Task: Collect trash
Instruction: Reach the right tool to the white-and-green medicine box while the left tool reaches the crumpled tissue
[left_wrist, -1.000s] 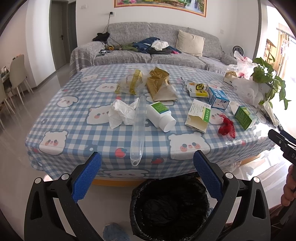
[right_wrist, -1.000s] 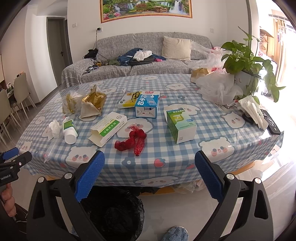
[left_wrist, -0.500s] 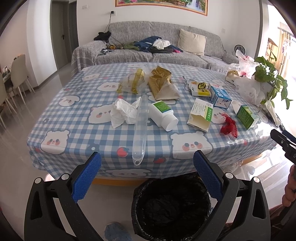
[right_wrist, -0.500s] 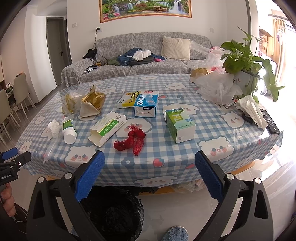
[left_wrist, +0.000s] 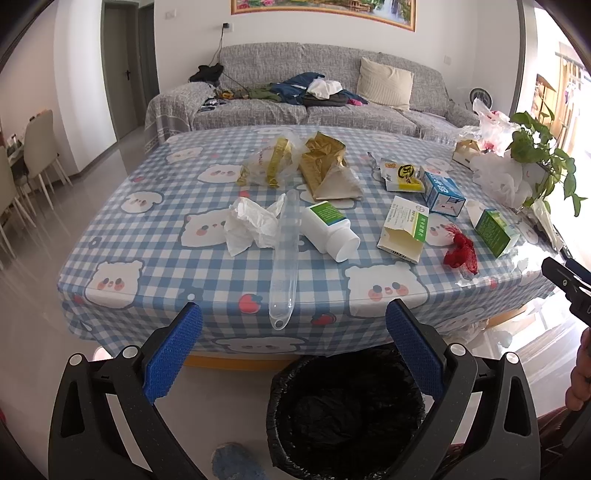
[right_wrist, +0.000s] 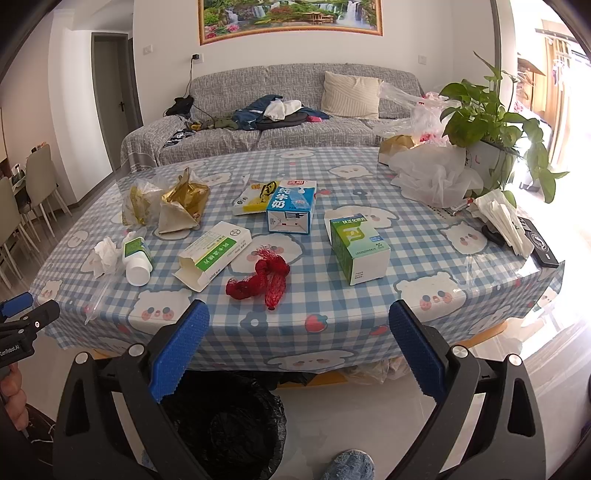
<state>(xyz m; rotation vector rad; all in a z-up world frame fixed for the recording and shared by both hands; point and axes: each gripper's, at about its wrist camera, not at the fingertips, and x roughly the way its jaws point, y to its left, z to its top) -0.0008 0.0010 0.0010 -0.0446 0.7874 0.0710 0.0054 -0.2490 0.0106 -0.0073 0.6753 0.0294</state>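
Trash lies scattered on the blue checked tablecloth (left_wrist: 155, 254): crumpled tissue (left_wrist: 249, 225), a clear plastic tube (left_wrist: 284, 258), a white pill bottle (left_wrist: 328, 230), an opened white-green carton (left_wrist: 404, 229), red netting (right_wrist: 262, 282), a green box (right_wrist: 358, 249), a blue milk carton (right_wrist: 291, 210) and gold wrappers (left_wrist: 321, 162). A bin with a black liner (left_wrist: 347, 413) stands on the floor below the table's near edge. My left gripper (left_wrist: 293, 349) is open above the bin, nothing in it. My right gripper (right_wrist: 299, 345) is open too, short of the table edge near the netting.
A potted plant (right_wrist: 491, 122), white plastic bags (right_wrist: 432, 173), napkins and a dark remote (right_wrist: 539, 245) crowd the table's right side. A grey sofa (left_wrist: 295, 99) with clothes is behind. Dining chairs (left_wrist: 37, 155) stand at the left. A blue slipper (right_wrist: 349, 465) shows on the floor.
Both grippers have risen and eased toward the table a little; the table sits lower in both views. Nothing was picked up.
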